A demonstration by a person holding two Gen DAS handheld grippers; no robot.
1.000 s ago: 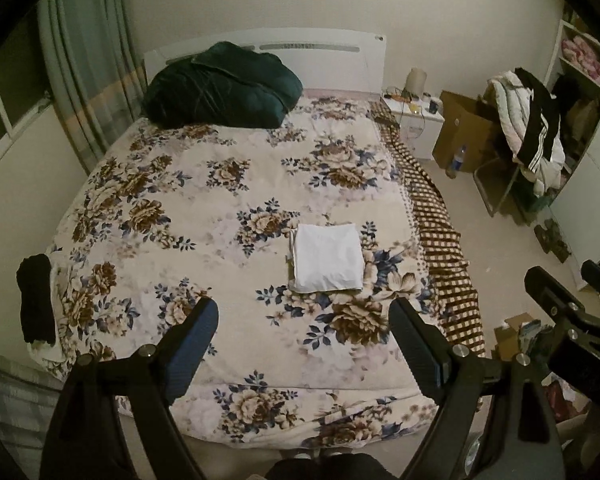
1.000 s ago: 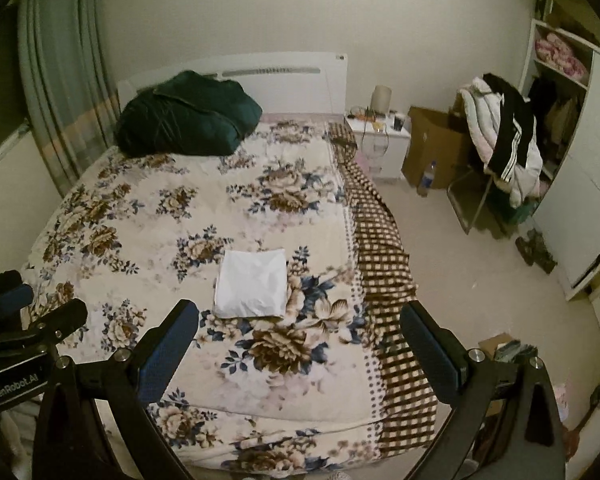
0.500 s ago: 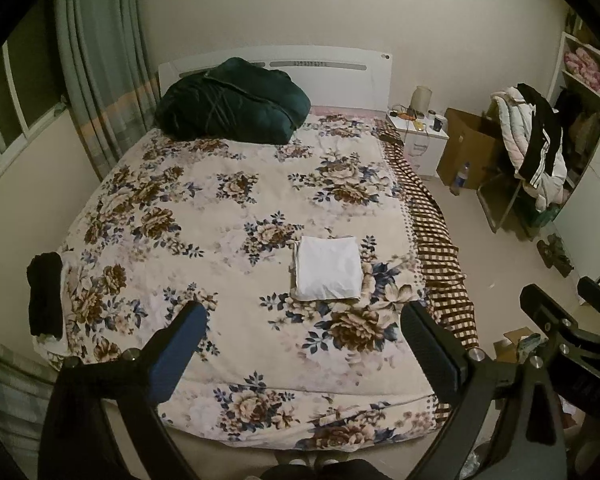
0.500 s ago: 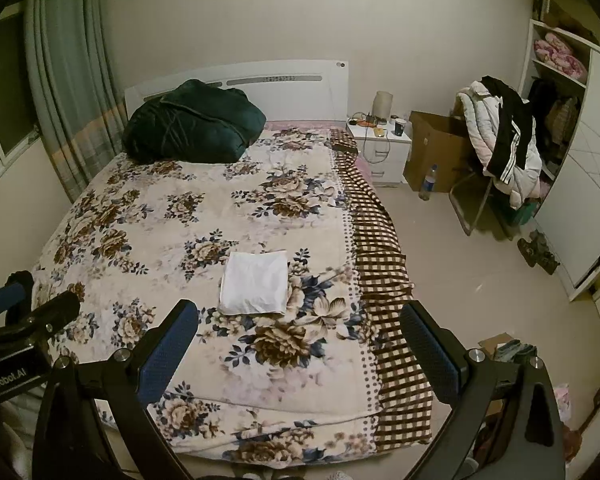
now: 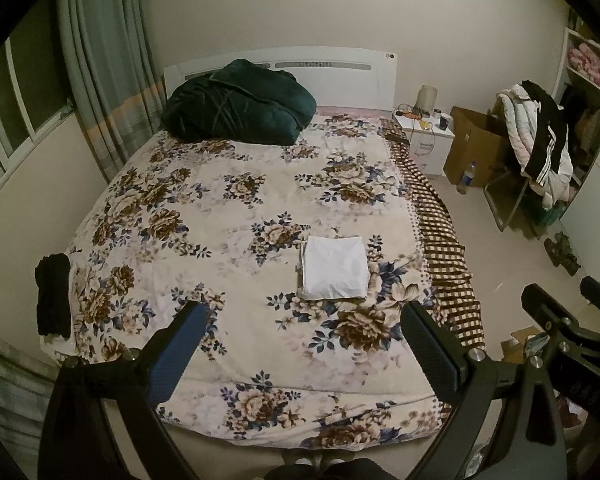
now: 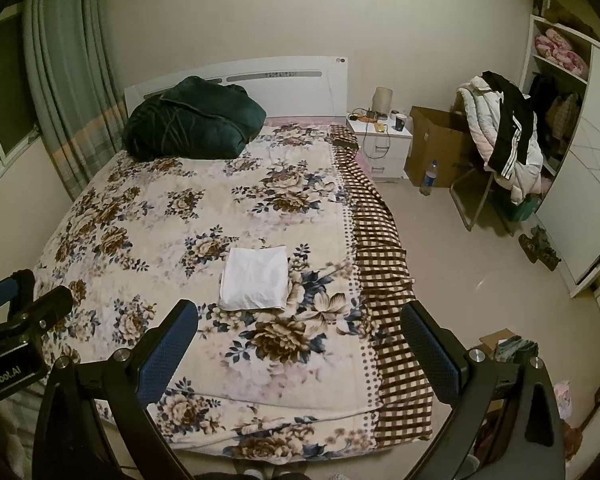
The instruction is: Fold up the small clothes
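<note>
A white garment [image 5: 334, 267] lies folded into a neat square on the floral bedspread [image 5: 204, 216], toward the bed's right side; the right wrist view has the same white garment [image 6: 255, 278]. Held well back from it, above the foot of the bed, my left gripper [image 5: 302, 322] stands wide open with nothing between its fingers. My right gripper [image 6: 300, 322] is likewise open and empty, to the right of the left one. A small black garment [image 5: 53, 294] hangs over the bed's left edge.
A dark green quilt [image 5: 236, 104] is bundled by the headboard. A checked blanket [image 6: 384, 256] drapes the bed's right side. Right of the bed are a white nightstand [image 6: 380, 144], a cardboard box [image 6: 436, 148], a chair heaped with clothes [image 6: 504, 140] and a wardrobe [image 6: 580, 184].
Both grippers have drawn back and up from the bed, so more of the room shows. The left gripper's jaws have widened a little. The folded white garment has stayed where it was.
</note>
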